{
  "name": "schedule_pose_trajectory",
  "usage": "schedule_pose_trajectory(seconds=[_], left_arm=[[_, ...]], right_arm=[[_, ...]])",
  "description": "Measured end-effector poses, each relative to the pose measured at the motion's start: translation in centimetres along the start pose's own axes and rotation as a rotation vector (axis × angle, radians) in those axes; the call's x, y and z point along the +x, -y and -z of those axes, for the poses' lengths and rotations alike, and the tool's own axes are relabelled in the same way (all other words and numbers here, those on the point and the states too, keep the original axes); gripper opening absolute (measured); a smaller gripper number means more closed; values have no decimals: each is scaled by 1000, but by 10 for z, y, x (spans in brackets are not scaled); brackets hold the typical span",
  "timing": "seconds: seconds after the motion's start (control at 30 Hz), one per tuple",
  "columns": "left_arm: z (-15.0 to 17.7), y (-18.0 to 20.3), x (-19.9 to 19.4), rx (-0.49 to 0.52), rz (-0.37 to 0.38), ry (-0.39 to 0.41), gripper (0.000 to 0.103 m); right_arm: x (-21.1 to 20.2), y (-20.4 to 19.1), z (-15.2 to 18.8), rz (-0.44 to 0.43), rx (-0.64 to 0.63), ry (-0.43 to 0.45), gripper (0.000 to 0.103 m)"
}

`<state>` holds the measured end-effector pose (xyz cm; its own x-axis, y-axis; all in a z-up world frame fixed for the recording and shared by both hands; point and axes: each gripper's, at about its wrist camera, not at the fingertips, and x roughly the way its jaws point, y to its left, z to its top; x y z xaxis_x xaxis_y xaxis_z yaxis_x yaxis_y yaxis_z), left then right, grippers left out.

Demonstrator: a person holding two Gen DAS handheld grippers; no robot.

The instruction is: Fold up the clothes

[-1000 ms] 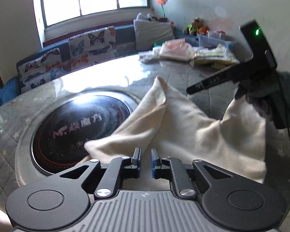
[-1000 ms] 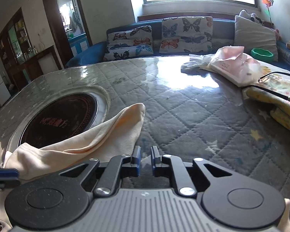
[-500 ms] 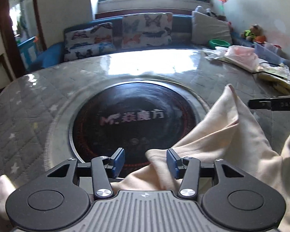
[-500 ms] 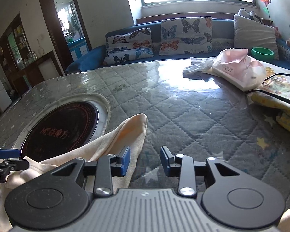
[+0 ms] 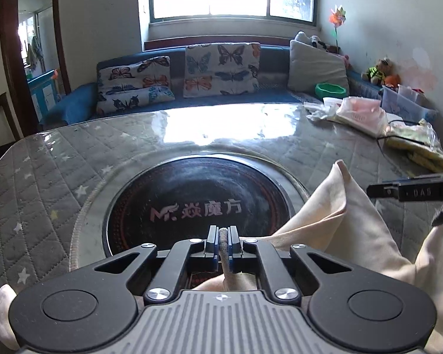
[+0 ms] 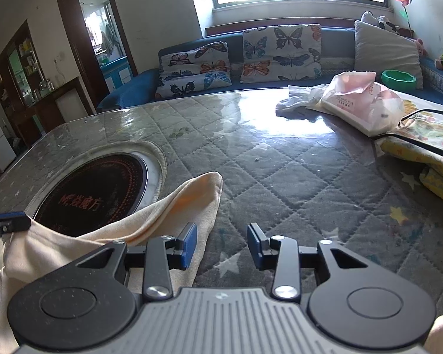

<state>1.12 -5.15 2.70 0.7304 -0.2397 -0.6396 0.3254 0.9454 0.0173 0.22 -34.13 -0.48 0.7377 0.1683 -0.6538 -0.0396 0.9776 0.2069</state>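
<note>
The cream cloth (image 5: 348, 236) lies rumpled at the table's (image 6: 295, 171) near edge beside the black hob (image 5: 198, 200). My left gripper (image 5: 224, 243) pinches a fold; my right gripper (image 6: 221, 243), just opening, stands parted and empty.

Both black plastic tongs, left (image 5: 224, 243) and right (image 6: 221, 244), have blue pads, 2 silver screws, round side discs and a ribbed grey housing.
</note>
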Motion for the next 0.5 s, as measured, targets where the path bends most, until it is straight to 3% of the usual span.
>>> schedule_pose_trajectory(seconds=[0.5], left_arm=[[4, -2, 2, -5, -8, -20, 6]], right_arm=[[-1, -3, -1, 7, -6, 1, 48]])
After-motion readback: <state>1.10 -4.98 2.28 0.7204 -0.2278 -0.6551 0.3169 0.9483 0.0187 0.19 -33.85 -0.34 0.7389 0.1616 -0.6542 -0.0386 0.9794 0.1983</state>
